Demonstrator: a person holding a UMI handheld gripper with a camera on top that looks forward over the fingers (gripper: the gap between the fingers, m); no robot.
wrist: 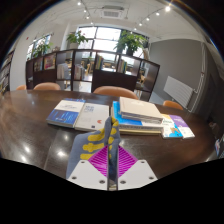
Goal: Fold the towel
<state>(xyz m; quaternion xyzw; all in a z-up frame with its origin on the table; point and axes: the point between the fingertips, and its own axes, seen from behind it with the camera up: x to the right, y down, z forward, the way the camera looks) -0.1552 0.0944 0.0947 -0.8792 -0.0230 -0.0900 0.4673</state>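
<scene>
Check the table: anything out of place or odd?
Nothing spilled or damaged. One oddity: the dark table holds stacked books, and no towel shows plainly, only a yellow-and-blue bunched thing just ahead of the gripper.

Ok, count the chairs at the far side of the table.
3 chairs: one beyond the table's far-left end, one behind the books, one toward the right end. Others may be hidden.
</scene>
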